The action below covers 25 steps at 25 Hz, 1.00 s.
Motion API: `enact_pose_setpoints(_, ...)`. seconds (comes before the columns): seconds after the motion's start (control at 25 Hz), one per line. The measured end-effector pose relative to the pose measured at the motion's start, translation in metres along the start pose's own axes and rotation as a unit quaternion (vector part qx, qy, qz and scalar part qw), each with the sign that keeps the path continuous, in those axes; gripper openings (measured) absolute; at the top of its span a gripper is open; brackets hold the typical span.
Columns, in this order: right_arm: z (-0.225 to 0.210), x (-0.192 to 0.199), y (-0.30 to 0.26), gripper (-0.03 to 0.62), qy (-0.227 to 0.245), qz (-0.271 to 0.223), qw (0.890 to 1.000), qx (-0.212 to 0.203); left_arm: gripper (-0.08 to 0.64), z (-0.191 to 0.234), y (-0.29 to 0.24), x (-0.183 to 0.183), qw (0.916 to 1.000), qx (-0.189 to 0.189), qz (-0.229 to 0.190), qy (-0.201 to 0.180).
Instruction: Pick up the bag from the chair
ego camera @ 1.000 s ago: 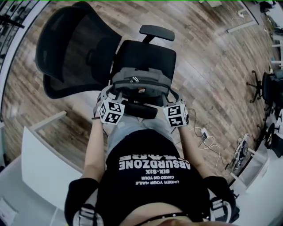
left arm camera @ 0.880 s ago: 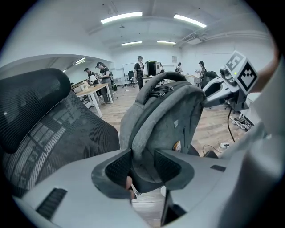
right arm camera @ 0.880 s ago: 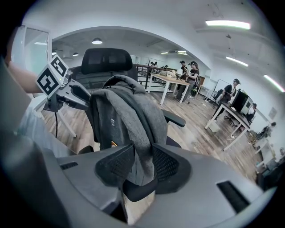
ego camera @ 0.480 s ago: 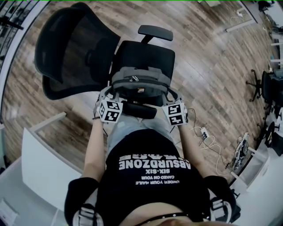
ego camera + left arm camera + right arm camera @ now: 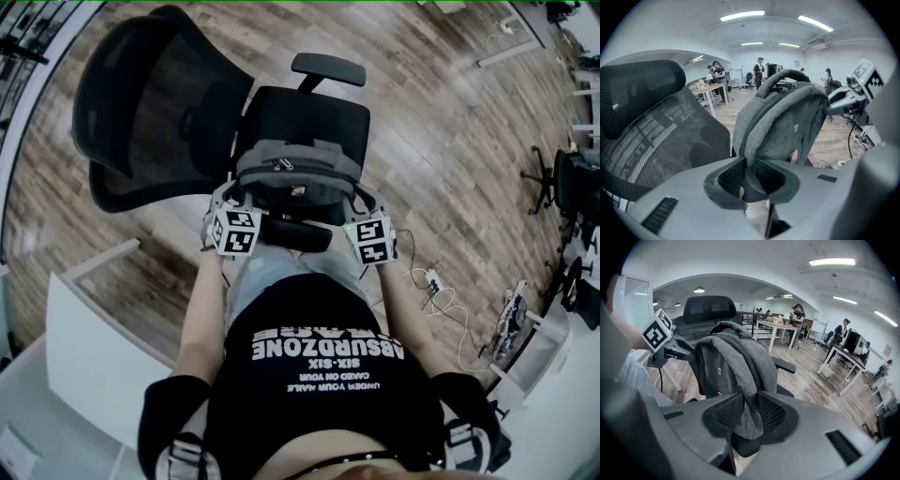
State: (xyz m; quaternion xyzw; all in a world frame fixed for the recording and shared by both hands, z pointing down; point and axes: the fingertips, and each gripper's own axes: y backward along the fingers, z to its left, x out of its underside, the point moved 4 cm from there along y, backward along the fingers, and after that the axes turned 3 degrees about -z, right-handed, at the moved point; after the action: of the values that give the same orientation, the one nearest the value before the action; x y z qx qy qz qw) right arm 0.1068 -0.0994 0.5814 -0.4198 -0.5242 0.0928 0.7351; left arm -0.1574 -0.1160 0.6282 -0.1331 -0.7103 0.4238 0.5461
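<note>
Looking down on the bag (image 5: 298, 173) — upright at the near edge of the chair (image 5: 314, 112) seat, just past the armrest (image 5: 295, 234), straps turned this way. Got the left tool (image 5: 750, 174) pinched on the left strap (image 5: 751, 140), having just closed in on it. Same with the right tool (image 5: 746, 416), just closed too and pressing on the right strap (image 5: 750, 387). So flanked evenly, one tool per side, neither nearer. Long axis running straight up, with the bulk of the bag above and ahead of both grips. Calls for an even, straight-up pull, probably — otherwise risks swinging or snagging on that armrest.
</note>
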Motion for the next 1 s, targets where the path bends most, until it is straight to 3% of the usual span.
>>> enact_pose_setpoints(0.16, -0.0030, -0.0011, -0.0019, 0.101, -0.012, -0.009, 1.000, -0.002, 0.074, 0.0022, -0.0019, -0.0035, 0.9997, 0.006, 0.001, 0.023)
enact_pose_setpoints(0.4, -0.0017, 0.0046, -0.0059, 0.098, -0.035, -0.032, 0.999, -0.003, 0.063, 0.0038, -0.0072, 0.0012, 0.9996, 0.019, -0.010, 0.020)
enact_pose_setpoints(0.64, -0.0034, 0.0044, -0.0077, 0.091, -0.030, -0.032, 0.999, -0.002, 0.061, 0.0050, -0.0087, -0.0008, 0.9986, 0.027, -0.009, 0.045)
enact_pose_setpoints(1.0, -0.0062, 0.0062, -0.0032, 0.075, -0.012, -0.024, 1.000, -0.001, 0.058, -0.0011, -0.0012, -0.0002, 0.9975, 0.047, 0.003, 0.052)
